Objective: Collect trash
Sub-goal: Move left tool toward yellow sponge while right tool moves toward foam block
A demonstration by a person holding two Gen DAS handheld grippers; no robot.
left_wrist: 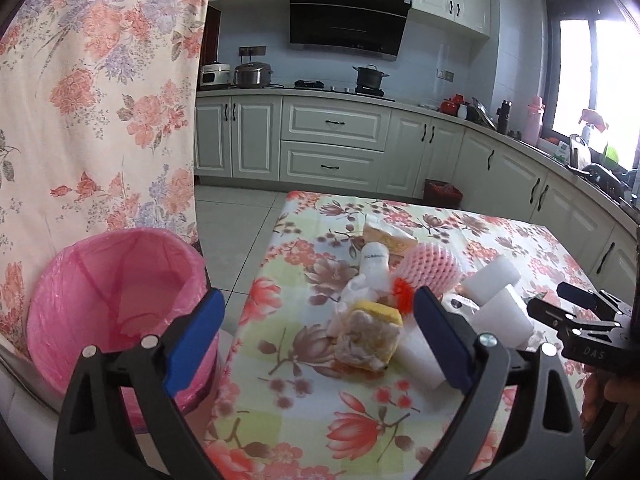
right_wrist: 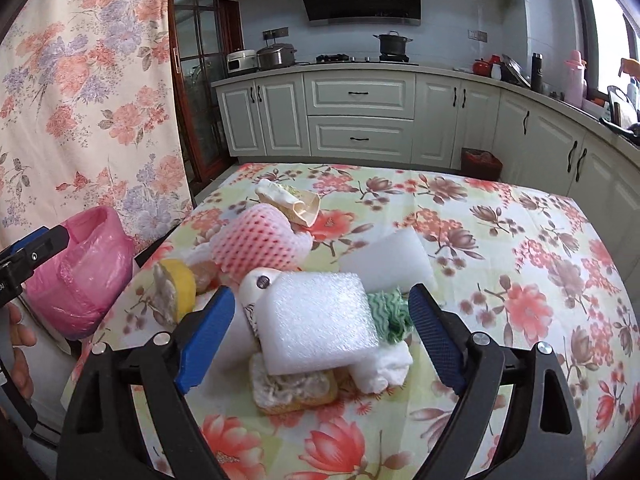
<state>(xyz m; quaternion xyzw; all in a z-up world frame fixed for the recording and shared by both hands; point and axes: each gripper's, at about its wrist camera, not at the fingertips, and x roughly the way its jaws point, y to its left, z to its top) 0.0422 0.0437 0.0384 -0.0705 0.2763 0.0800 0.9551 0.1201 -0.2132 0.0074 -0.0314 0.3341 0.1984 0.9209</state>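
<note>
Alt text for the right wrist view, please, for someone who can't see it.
The open right gripper hovers over a pile of trash on a floral tablecloth, its blue fingers either side of a white foam block. A pink foam net lies behind; a pink-lined bin stands left of the table.

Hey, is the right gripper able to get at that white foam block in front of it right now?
Probably yes. The right gripper is open, and the white foam block lies on top of the pile between its jaws, nothing covering it. The green cloth beside it might get pinched along.
</note>
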